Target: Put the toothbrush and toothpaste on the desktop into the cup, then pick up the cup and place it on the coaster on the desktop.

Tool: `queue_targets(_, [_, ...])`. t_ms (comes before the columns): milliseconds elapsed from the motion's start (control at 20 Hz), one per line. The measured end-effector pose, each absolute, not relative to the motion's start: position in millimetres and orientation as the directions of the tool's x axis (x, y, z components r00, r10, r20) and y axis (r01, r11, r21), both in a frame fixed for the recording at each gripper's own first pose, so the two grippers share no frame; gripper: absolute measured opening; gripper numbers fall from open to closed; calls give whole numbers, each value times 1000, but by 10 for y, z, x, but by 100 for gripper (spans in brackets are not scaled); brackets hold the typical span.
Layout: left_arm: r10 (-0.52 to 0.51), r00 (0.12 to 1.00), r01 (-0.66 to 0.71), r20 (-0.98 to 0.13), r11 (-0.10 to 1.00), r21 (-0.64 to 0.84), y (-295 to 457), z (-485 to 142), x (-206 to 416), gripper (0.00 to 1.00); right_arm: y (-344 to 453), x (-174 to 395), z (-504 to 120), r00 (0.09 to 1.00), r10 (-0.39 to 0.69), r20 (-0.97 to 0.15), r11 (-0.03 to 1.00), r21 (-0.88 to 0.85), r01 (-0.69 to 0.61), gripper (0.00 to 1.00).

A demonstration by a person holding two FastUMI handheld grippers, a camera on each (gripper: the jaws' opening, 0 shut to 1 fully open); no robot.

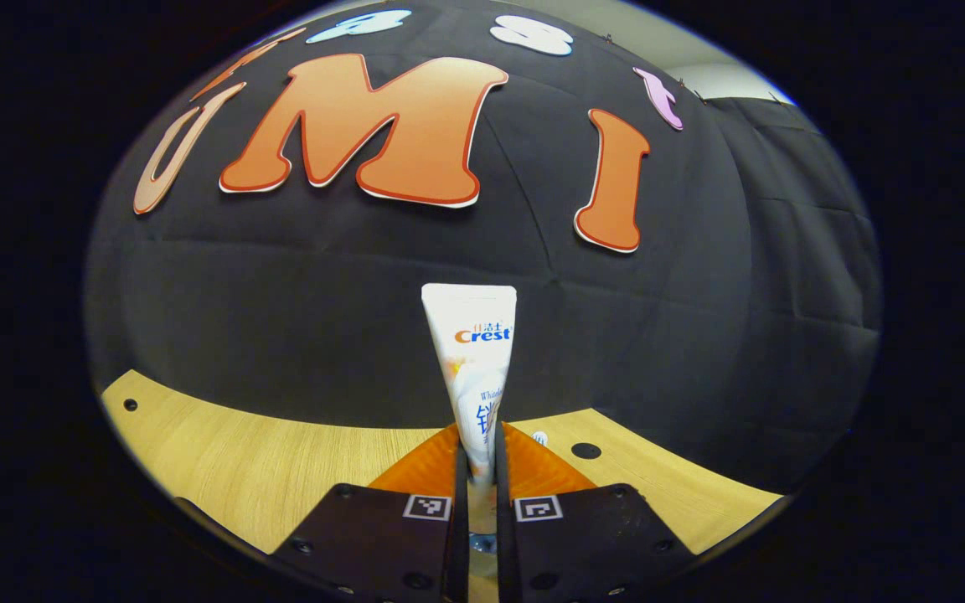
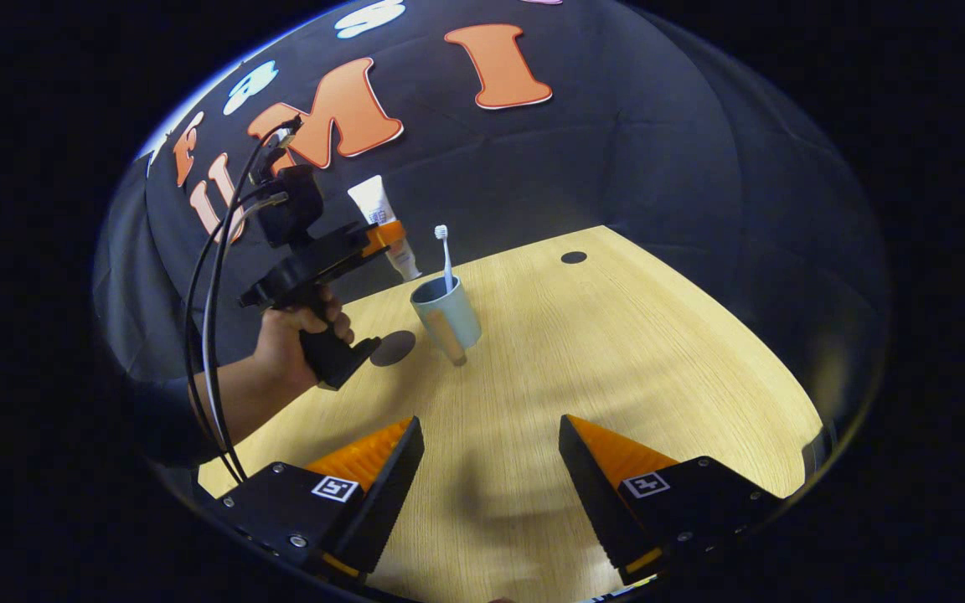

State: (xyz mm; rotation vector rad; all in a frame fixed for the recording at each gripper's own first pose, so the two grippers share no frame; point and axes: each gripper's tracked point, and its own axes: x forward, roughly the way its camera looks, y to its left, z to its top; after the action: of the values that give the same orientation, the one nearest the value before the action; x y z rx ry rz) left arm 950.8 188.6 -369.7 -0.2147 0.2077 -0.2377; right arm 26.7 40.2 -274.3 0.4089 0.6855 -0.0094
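The left tool (image 1: 481, 469) pinches the toothpaste (image 1: 476, 368), while the right gripper view adds the gaping, empty right tool (image 2: 491, 461), the cup (image 2: 447, 320) holding a toothbrush (image 2: 445, 251), and perhaps the coaster (image 2: 392, 347).

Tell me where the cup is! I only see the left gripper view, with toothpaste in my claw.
Observer: In the right gripper view, the cup stands on the desk. Your toothpaste hangs cap-down close by its rim, not inside.
Child: Is the toothbrush in?
Observer: Yes, the toothbrush stands in the cup, bristles up.
Child: And the coaster?
Observer: The dark round coaster lies on the desk beside the cup.
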Motion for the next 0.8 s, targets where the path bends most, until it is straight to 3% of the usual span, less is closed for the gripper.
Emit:
queue_targets(550, [-206,932,164,-299,974,-159,1778,-4326,9464,13,231,400,-2853,764,153,-627,925,364,114,98])
queue_targets(800, [-237,899,181,-368,967,-180,1715,-4486,9359,17,250,457,-2830,763,162,-626,917,380,118,99])
